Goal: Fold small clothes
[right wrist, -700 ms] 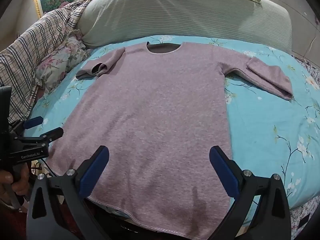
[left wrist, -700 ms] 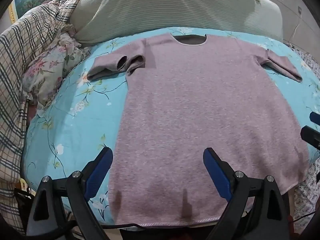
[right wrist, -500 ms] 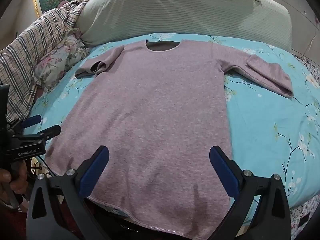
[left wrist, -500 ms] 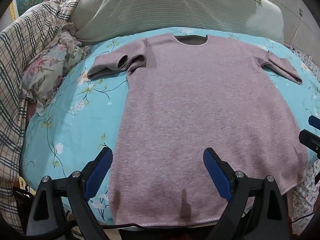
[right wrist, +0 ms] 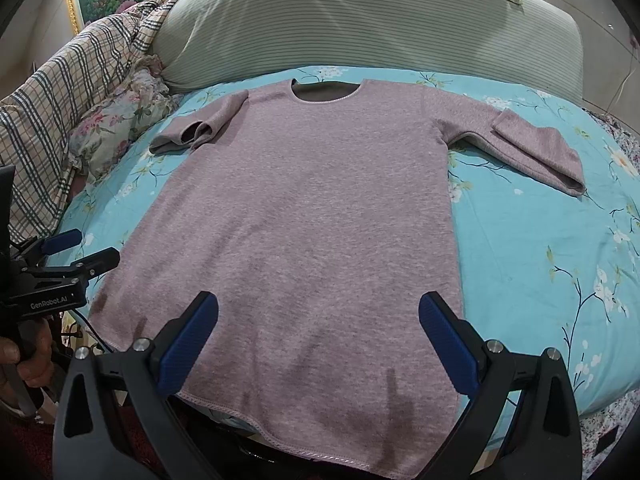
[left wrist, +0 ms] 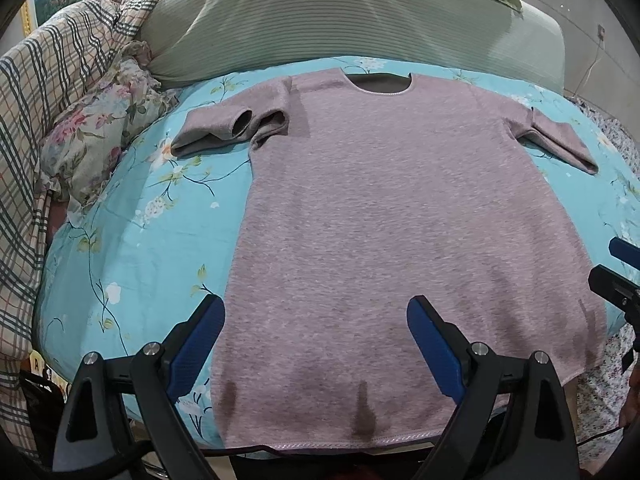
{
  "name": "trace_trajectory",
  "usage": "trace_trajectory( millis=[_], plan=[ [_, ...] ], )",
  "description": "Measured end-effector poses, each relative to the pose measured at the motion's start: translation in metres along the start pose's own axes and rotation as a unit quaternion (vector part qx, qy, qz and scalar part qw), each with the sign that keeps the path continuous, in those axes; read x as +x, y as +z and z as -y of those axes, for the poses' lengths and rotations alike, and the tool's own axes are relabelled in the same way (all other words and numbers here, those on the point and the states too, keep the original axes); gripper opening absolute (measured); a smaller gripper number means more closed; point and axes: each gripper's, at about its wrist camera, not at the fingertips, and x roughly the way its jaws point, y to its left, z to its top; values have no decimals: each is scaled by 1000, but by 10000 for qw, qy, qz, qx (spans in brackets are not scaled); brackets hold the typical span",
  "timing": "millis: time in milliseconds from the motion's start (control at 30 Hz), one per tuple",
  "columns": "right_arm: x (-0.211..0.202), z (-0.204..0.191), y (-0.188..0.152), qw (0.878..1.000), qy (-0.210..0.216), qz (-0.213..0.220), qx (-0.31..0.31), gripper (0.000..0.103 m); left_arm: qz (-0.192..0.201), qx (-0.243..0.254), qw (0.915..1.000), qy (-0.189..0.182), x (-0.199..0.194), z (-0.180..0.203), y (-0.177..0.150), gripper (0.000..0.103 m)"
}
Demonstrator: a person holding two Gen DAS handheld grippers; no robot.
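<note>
The bed (left wrist: 132, 248), under a turquoise flowered sheet, carries everything here, with a long striped green bolster (right wrist: 360, 28) across its far end and a plaid blanket (left wrist: 48, 92) heaped on the left beside a flowered pillow (left wrist: 92, 136). Spread flat on the sheet, face up, neck hole toward the bolster and hem toward the near edge, lies a mauve knit top (left wrist: 400, 216). Its left sleeve (left wrist: 232, 120) is bunched and doubled back on itself, while the right sleeve (right wrist: 532, 148) slants outward, its cuff turned over.

Folding looks not yet begun: the body is smooth and unfolded, so this reads as the approach before a first grasp. The next move probably calls for lowering onto the hem corners, or a sleeve, and pinching a single layer cleanly without dragging the soft knit out of shape.

The left gripper (left wrist: 316, 332) hovers over the hem's left part with its jaws spread wide and nothing between them. The right gripper (right wrist: 320, 328) hangs over the hem's right part, jaws likewise wide apart and empty. The cloth lies below and ahead of both; neither appears to touch it.
</note>
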Motion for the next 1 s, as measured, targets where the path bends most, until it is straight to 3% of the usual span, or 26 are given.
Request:
trace_trajectory(
  millis=[1000],
  plan=[
    [2, -1, 4, 10000, 56, 3, 5, 100, -17, 182, 9998, 125, 6, 1, 6, 94]
  ],
)
